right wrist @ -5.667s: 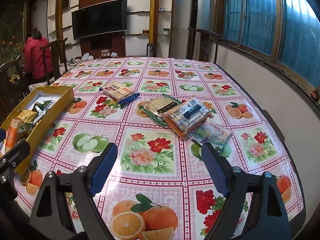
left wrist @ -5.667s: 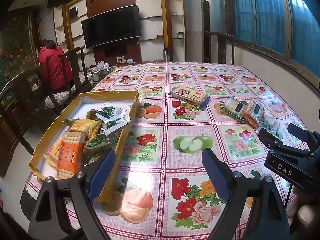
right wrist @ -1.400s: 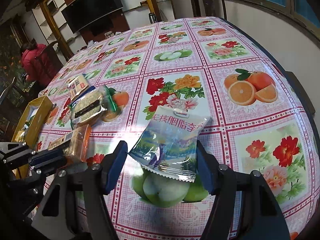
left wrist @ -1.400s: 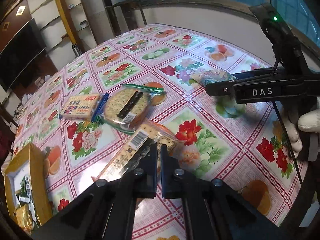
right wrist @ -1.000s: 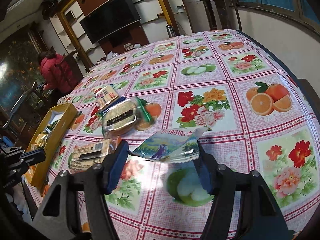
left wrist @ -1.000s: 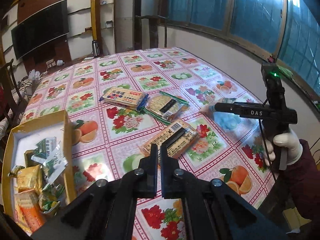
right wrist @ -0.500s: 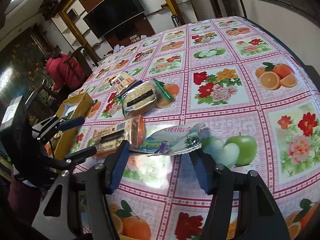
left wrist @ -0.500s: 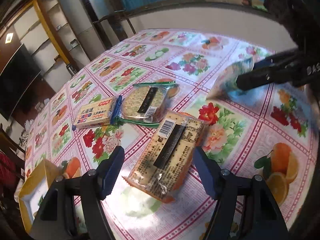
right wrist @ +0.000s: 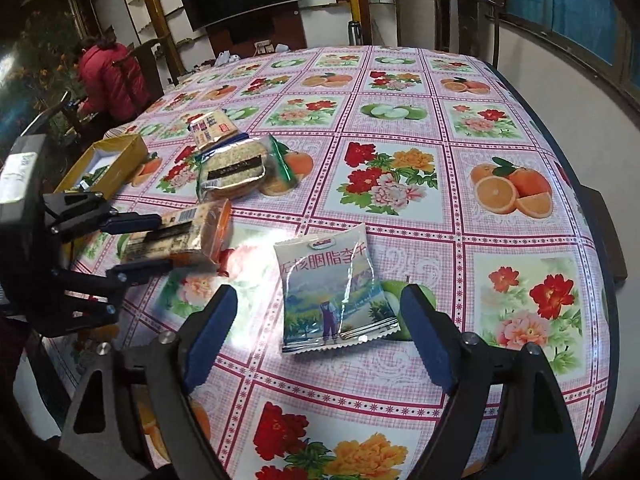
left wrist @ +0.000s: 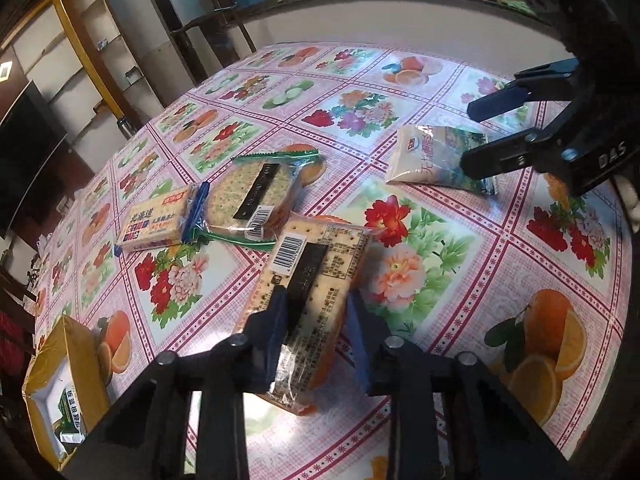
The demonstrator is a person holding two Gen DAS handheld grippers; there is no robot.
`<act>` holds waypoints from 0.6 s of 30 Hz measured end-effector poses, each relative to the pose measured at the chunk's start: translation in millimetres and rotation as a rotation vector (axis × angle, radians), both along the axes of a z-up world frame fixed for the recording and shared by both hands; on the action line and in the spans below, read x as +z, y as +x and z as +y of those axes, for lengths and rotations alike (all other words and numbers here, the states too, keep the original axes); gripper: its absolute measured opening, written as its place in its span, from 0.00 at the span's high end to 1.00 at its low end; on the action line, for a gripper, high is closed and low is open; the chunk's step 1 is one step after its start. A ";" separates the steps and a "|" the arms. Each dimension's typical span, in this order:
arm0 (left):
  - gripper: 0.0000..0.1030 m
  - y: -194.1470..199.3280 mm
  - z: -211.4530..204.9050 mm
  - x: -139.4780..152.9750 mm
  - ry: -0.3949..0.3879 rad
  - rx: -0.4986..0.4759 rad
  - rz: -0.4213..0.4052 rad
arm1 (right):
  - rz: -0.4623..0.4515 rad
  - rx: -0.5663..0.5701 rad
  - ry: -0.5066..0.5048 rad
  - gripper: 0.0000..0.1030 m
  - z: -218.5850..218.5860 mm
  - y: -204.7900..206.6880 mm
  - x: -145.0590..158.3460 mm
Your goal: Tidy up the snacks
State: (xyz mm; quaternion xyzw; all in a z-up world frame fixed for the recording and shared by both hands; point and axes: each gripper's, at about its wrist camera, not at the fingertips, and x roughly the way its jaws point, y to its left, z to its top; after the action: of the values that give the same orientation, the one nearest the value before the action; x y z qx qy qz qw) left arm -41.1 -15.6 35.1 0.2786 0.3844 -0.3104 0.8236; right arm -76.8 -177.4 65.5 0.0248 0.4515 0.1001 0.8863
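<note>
Cracker pack on the near table, long axis running near to far, barcode end far. Clamped at its near end by the left gripper, angled steeply down. To the right, right gripper tilted down, jaws opening around, not touching, the flat dried-fruit pouch.

Left gripper pointed steeply down, blue pads clamped on both sides of cracker pack. Right gripper tilted down likewise, jaws opening, pads well apart, clear of snack pouch lying flat between them. White-gloved hand behind right gripper.
</note>
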 end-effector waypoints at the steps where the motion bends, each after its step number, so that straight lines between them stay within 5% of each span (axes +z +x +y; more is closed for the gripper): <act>1: 0.83 -0.7 0.0 0.8 -0.012 0.003 0.011 | 0.008 0.006 -0.013 0.19 1.7 4.5 -2.9; 6: 0.78 -2.9 23.2 19.8 -0.160 -0.020 0.045 | 0.064 0.048 -0.084 0.19 14.1 26.1 -20.5; 8: 0.37 -1.8 27.7 25.1 -0.168 -0.036 0.028 | 0.082 0.053 -0.092 0.19 15.7 29.7 -24.6; 9: 0.30 -1.9 26.6 24.9 -0.155 -0.058 0.011 | 0.092 0.061 -0.088 0.18 16.5 30.4 -25.8; 16: 0.29 13.3 -5.0 -12.3 0.106 -0.158 -0.031 | 0.125 0.139 -0.091 0.18 23.2 27.6 -25.4; 18: 0.29 17.7 -5.7 -11.5 0.081 -0.176 -0.016 | 0.135 0.145 -0.095 0.20 22.7 28.4 -24.6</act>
State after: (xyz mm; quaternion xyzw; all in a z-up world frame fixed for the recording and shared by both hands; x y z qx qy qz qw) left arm -23.5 -21.3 23.6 0.3467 0.3640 -0.3637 0.7842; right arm -48.4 -154.8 40.9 -0.0432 0.5152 0.1404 0.8444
